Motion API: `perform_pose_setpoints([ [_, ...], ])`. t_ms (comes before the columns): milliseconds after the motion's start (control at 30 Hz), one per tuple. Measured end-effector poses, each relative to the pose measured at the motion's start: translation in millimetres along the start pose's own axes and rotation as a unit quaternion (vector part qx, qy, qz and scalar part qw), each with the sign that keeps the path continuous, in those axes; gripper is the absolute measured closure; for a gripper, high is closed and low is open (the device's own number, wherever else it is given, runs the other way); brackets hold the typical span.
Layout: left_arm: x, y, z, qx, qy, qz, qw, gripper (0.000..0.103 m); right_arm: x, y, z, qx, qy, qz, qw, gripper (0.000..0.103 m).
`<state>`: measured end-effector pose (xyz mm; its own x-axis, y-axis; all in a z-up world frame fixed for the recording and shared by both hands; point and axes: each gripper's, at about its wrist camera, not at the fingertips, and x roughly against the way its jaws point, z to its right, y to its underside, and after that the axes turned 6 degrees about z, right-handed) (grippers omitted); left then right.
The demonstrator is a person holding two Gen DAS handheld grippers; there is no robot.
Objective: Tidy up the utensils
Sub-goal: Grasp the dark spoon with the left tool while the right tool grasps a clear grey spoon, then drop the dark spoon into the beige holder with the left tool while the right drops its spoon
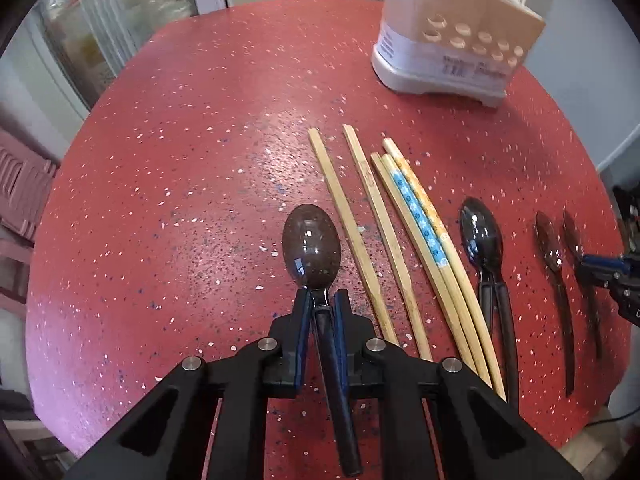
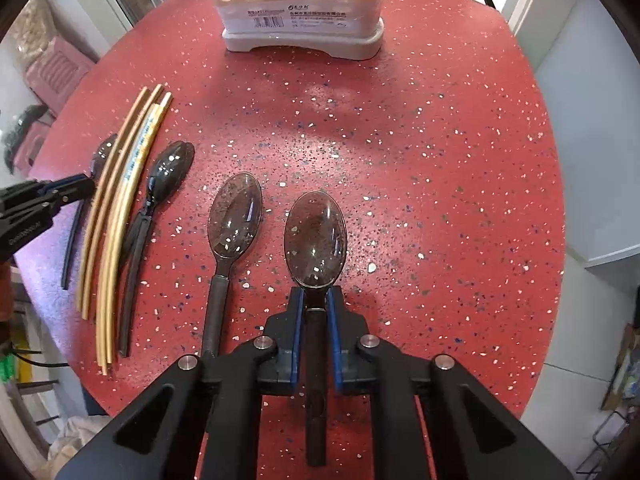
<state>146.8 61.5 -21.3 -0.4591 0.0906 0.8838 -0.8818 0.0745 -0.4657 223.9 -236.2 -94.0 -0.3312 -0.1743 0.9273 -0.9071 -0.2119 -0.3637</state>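
The left tongs are narrow, their blue pads clamped on the neck of the left spoon, whose bowl sticks out just ahead of the tips over the red table. Just right of them lie the chopsticks, side by side, then a spoon pair, one spoon on the other.

The right tongs are also narrow, gripping the right spoon at its neck, bowl forward. I cannot tell whether either held spoon is off the table. A loose spoon lies just left of these tongs, parallel to the held one. The holder stands well ahead of both tongs, at the table's far edge.
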Motion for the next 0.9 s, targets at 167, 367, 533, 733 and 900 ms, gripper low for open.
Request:
perform_pose_setpoints([
  [167,22.7,5.1,-4.1,0.026,0.018,0.055,0.998,0.063,11.0,5.2,12.6,-0.009,-0.035,0.039,0.999,0.09],
  [367,51.4,-7.8,-2.7,0.06,0.05,0.116,0.9902,0.063,41.1,-4.0,22.5,-0.027,-0.093,0.09,0.991,0.09],
  [533,72.2,-23.7,3.8,0.056,0.065,0.152,0.9846,0.064,68.6,-20.8,21.3,-0.028,-0.122,0.132,0.983,0.09],
  [733,101.1,-39.2,9.4,0.053,0.083,0.192,0.9764,0.064,97.6,-34.3,15.1,-0.021,-0.132,0.169,0.977,0.09],
  [900,124.2,-68.6,10.7,0.054,0.099,0.224,0.9681,0.064,111.9,-57.3,10.9,-0.015,-0.132,0.191,0.972,0.09],
])
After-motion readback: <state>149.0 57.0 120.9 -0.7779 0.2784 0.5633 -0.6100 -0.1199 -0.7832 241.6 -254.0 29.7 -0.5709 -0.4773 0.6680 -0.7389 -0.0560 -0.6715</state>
